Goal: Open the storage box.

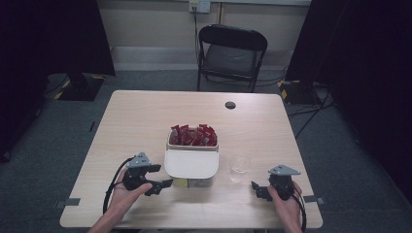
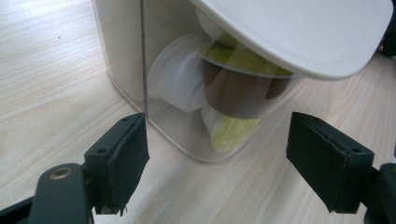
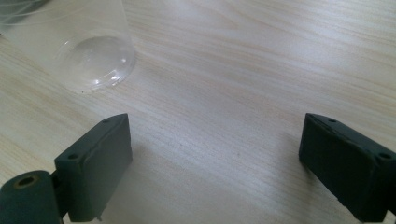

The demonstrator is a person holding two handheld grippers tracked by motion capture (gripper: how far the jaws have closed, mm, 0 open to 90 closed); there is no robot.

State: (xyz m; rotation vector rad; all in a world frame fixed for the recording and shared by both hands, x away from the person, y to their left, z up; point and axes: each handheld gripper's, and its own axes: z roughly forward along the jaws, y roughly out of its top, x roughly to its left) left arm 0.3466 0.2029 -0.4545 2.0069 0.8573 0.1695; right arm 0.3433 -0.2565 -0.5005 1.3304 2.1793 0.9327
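Table of pale wood carried a clear container near its middle, a white lid lying tilted over the near half. Red packets filled the far compartment, standing upright and packed close. The near compartment held small pods with white cups and yellow-green tops, lying jumbled on their sides, seen through the clear wall in the left gripper view.

Left gripper lay on the table just beside the container's near left corner, held in the person's left hand. Its jaws stood wide apart with nothing between them; in the left gripper view they framed the container's rounded corner, which stood just beyond them and apart from both pads.

Clear plastic cup stood upright just right of the container, apart from it. Right gripper rested near the table's front edge, near the cup on its right and toward the person, held in the right hand. Its jaws were likewise spread wide and empty; in the right gripper view bare wood lay between them, and the cup's base sat beyond the one jaw, not touching it.

Black chair stood behind the table's far edge.
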